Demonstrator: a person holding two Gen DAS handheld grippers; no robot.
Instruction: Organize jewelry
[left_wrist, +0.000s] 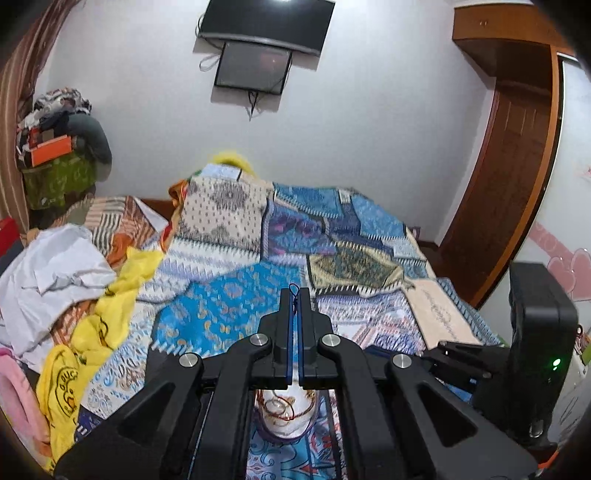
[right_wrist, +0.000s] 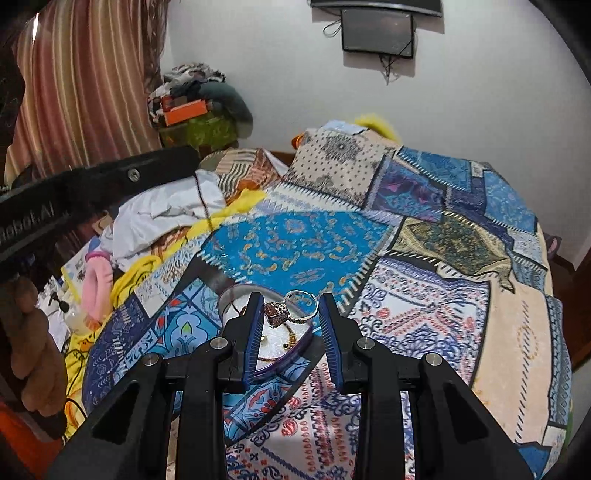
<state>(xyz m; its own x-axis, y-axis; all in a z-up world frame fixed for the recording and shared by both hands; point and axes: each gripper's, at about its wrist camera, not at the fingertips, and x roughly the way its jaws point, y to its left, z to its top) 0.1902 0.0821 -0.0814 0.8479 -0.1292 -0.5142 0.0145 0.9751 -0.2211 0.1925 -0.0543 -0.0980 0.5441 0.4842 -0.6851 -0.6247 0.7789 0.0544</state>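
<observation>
My left gripper (left_wrist: 294, 295) is shut on a thin dark cord, and a small loop of it sticks out past the fingertips. In the right wrist view that gripper (right_wrist: 192, 162) reaches in from the upper left, with the cord (right_wrist: 203, 206) hanging from its tip. Under it sits a round white dish (left_wrist: 291, 430) holding gold chains. My right gripper (right_wrist: 290, 304) holds a silver ring (right_wrist: 308, 301) joined to a jewelled piece (right_wrist: 277, 314) between its pads, just above the dish's rim (right_wrist: 236, 293). The right gripper's body (left_wrist: 535, 350) shows at the right edge of the left wrist view.
A patchwork bedspread (right_wrist: 424, 258) covers the bed. White and yellow clothes (right_wrist: 166, 210) are piled at the left, with a pink item (right_wrist: 96, 288) nearby. A person's hand (right_wrist: 33, 332) is at the left edge. Screens hang on the wall (left_wrist: 258, 66); a wooden door (left_wrist: 509, 166) is at the right.
</observation>
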